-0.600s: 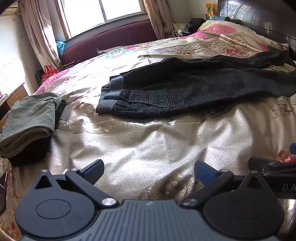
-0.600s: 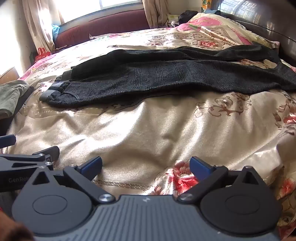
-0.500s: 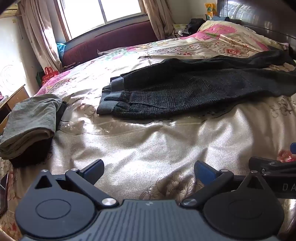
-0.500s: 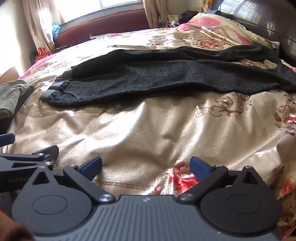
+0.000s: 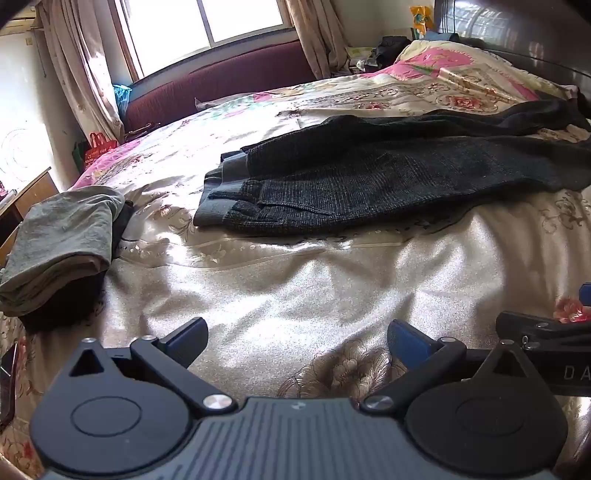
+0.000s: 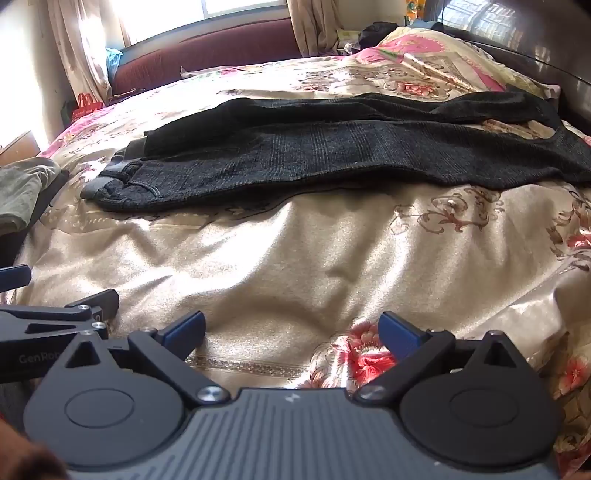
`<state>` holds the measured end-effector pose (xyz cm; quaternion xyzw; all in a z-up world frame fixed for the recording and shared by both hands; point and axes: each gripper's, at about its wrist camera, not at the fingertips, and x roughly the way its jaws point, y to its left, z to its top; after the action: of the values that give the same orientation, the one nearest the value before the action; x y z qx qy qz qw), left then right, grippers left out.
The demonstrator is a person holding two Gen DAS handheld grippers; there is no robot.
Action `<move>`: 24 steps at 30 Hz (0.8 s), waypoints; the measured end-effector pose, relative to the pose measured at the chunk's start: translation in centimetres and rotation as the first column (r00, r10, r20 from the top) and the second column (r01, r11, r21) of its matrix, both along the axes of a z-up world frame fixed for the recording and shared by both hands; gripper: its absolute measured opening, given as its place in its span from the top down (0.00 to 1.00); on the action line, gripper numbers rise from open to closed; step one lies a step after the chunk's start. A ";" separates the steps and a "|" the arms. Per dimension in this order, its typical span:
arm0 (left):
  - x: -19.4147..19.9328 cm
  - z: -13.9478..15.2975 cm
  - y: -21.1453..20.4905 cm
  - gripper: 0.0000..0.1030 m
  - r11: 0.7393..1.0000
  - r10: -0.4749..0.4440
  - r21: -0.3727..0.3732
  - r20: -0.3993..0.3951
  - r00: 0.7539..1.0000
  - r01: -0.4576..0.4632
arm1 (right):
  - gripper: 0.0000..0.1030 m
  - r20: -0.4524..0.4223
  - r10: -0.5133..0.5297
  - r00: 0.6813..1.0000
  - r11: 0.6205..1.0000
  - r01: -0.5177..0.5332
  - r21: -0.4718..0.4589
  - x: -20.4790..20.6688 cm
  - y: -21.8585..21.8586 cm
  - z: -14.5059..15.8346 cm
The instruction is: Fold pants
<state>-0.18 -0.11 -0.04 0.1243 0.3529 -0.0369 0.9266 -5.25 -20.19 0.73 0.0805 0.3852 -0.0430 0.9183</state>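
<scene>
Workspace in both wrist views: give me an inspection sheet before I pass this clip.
Surface: bed with floral bedspread, wrinkled, sunlit.
Job's things: dark pants lying lengthwise across the bed, waistband toward the left, not yet folded.
Clutter: folded grey-green garment on a dark pile at the bed's left edge; pillows by the headboard.
Grippers: left gripper and right gripper both open, empty, over bare bedspread short of the pants.
Cables: nothing seen.
Surroundings: window, curtains, maroon bench, dark headboard.
</scene>
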 end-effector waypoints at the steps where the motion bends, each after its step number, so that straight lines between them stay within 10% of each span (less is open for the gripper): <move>1: 0.0 0.0 0.0 0.00 1.000 0.000 0.000 0.000 1.000 0.000 | 0.03 0.000 0.000 1.000 1.000 0.000 0.000 0.0 0.0 0.0; 24: -0.3 0.2 0.0 0.00 1.000 -0.009 0.013 0.031 0.999 0.009 | 0.06 0.006 0.007 1.000 1.000 -0.007 0.001 0.1 0.3 0.2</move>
<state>-0.52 -0.11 0.21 0.1325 0.3381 -0.0368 0.9310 -5.14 -19.91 0.96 0.0799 0.3829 -0.0391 0.9195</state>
